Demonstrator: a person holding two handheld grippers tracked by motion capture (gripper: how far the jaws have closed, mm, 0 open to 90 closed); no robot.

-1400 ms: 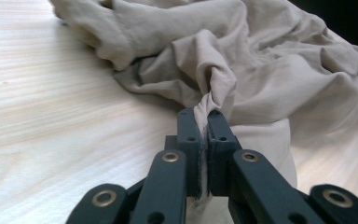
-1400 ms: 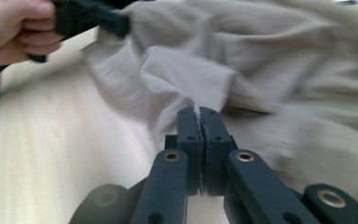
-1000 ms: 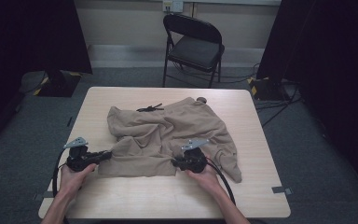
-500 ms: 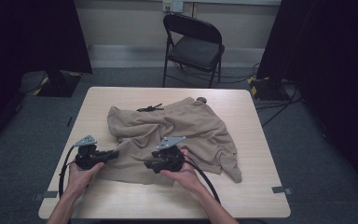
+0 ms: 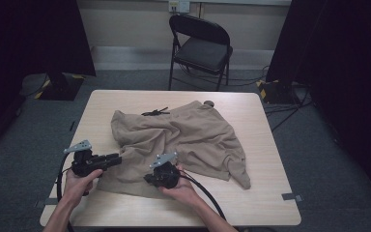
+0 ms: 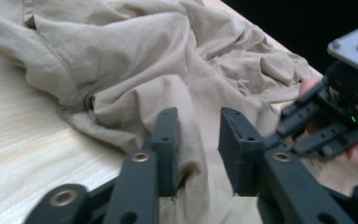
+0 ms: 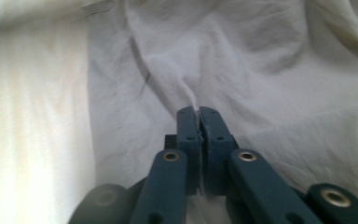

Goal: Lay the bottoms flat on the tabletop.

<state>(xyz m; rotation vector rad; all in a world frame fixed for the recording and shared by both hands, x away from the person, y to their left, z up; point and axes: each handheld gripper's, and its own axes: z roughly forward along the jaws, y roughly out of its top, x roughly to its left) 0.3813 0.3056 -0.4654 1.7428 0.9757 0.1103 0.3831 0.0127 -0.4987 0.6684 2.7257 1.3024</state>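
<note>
While the tan garment (image 5: 183,140) lies crumpled in the middle of the table (image 5: 270,203), the right gripper (image 7: 198,112) has just been closing and now pinches a small fold near the front hem. The left gripper (image 6: 196,140) has just been opening; cloth sits between its jaws, not pressed. Better to pull slowly, low. Toward the near table edge there is free room.

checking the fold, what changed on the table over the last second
The right gripper slid left along the garment's near edge and its jaws just closed, pinching a fold. The left gripper barely moved; its jaws just opened, cloth between them. The chair stayed put.
</note>
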